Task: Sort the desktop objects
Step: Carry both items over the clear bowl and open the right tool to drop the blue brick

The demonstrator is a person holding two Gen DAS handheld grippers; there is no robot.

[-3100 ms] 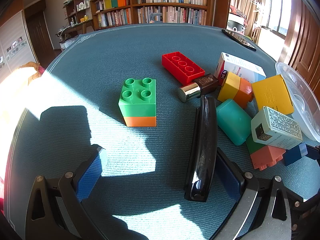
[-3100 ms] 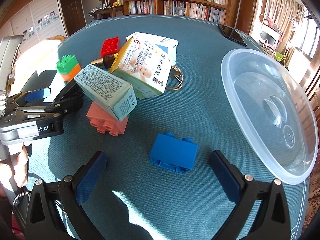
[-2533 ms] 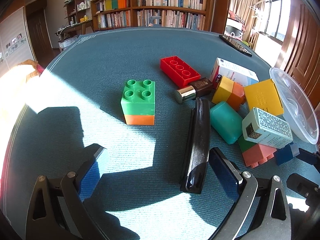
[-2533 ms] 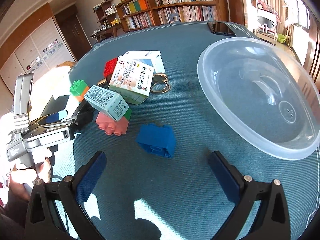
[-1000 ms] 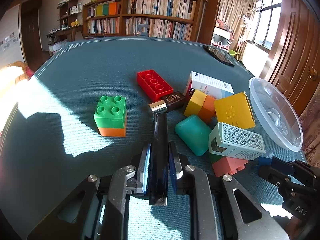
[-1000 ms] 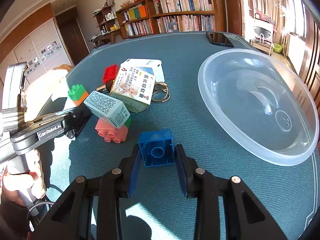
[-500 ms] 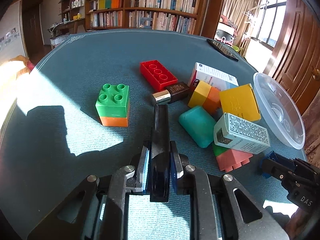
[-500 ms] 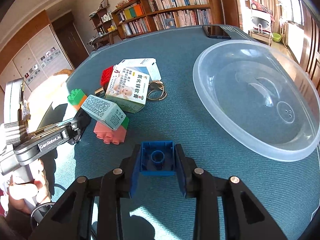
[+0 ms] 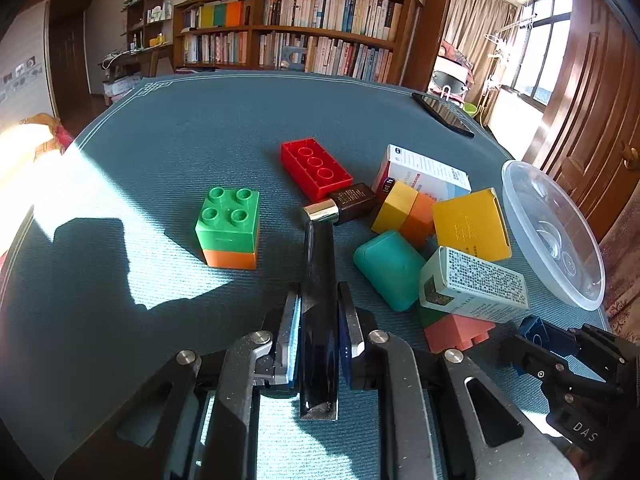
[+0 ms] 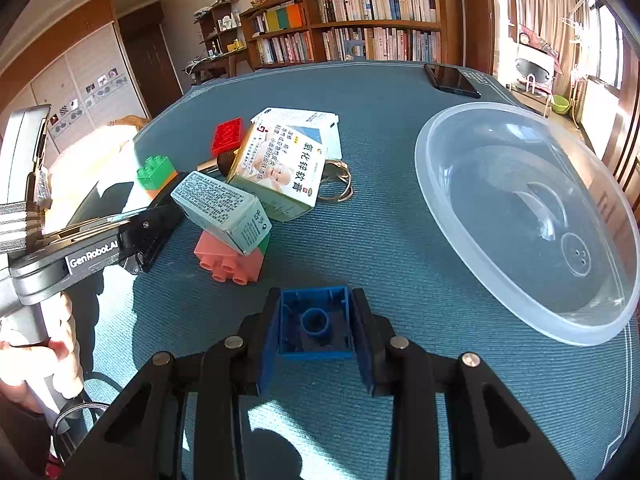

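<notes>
1. Ribbed teal cloth covers the round table [image 9: 200, 128], with a pale line border near its edge.
2. Clear plastic bowl [image 10: 528, 216], wide, shallow and glossy, sits on the right side of the table; nothing lies in it.
3. Cardboard medicine box [image 10: 284, 168] with printed characters leans in the pile; a yellow box [image 9: 470, 224] and a grey-green carton [image 9: 474, 286] with fine print lie near it, the carton resting on a salmon brick [image 9: 456, 330].
4. Long, glossy black case [image 9: 319, 312], narrow and smooth, is clamped between the left gripper [image 9: 319, 320] pads, its far end near a brown bottle [image 9: 348, 202] with a gold cap.
5. Studded plastic bricks lie apart: a green brick on an orange one [image 9: 229, 232] to the left of the case, a flat red brick [image 9: 316, 166] beyond the bottle.
6. Rounded teal case [image 9: 390, 268] lies just right of the black case.
7. Blue brick [image 10: 315, 326], hollow underside with a round tube facing the camera, is squeezed between the right gripper [image 10: 315, 328] pads, near the bowl.
8. Metal rings [image 10: 338, 184] lie by the medicine box.
</notes>
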